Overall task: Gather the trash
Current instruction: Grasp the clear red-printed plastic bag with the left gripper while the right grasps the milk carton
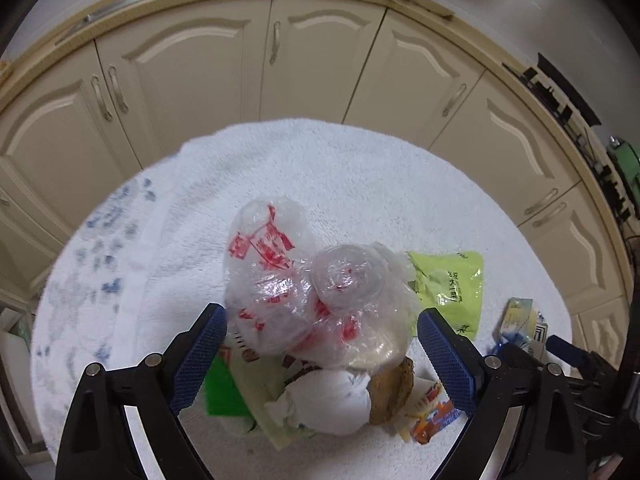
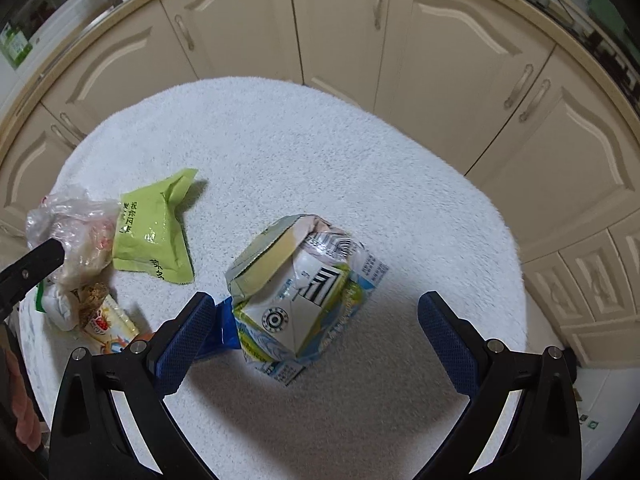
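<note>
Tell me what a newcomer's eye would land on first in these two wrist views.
First, the crumpled clear plastic bag with red print, heaped on other rubbish between the open left tool's blue fingers. Next, the crushed white, green and blue drink carton, alone on the white fluffy towel ahead of the open right tool. A lime-green foil wrapper lies between them.

I see even, fairly bright indoor light from above. Glare sparkles on the clear plastic bag [image 1: 316,284] at centre of the left view. Soft shadows lie under the crumpled carton [image 2: 304,292]. Fisheye bending curves the cabinet doors [image 2: 340,20]; corners go black, edges slightly blurred.
</note>
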